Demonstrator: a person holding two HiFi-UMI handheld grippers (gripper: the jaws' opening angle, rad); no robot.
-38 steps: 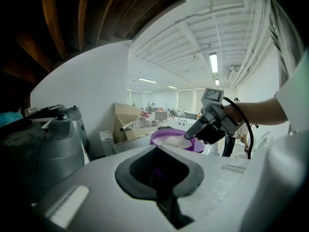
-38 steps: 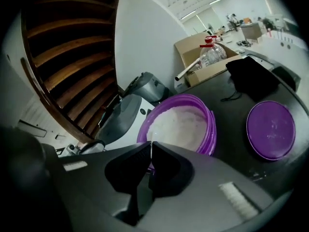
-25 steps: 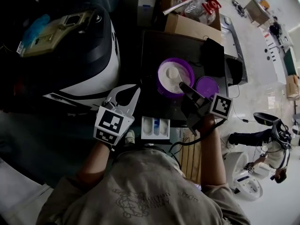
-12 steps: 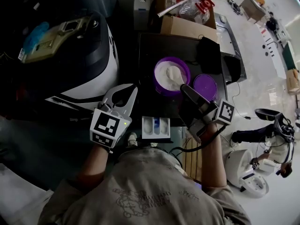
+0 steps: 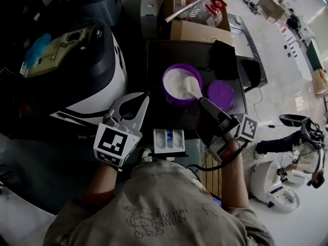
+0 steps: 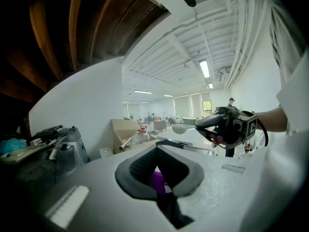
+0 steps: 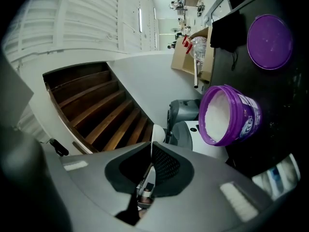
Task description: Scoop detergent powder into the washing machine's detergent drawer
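A purple tub [image 5: 177, 81] of white powder stands open on the black table, its purple lid [image 5: 221, 94] lying to the right. My right gripper [image 5: 203, 101] is shut on the handle of a white scoop [image 5: 192, 87], whose bowl hangs over the tub's near right rim. From the left gripper view the scoop [image 6: 179, 128] is in the air ahead of the right gripper [image 6: 227, 127]. The white detergent drawer [image 5: 169, 148] juts out below the table edge. My left gripper [image 5: 145, 97] is shut on nothing, left of the tub. The tub [image 7: 227, 115] sits right of the scoop [image 7: 157, 133].
A white and black washing machine [image 5: 92, 60] fills the left. A cardboard box [image 5: 197, 27] with bottles and a small white box [image 5: 148, 9] stand behind the table. A black pouch [image 5: 225, 60] lies at the back right. Wooden slats [image 5: 210, 168] sit under my right arm.
The right gripper has drawn the scoop from the middle of the tub toward its near right rim. The left gripper has hardly moved.
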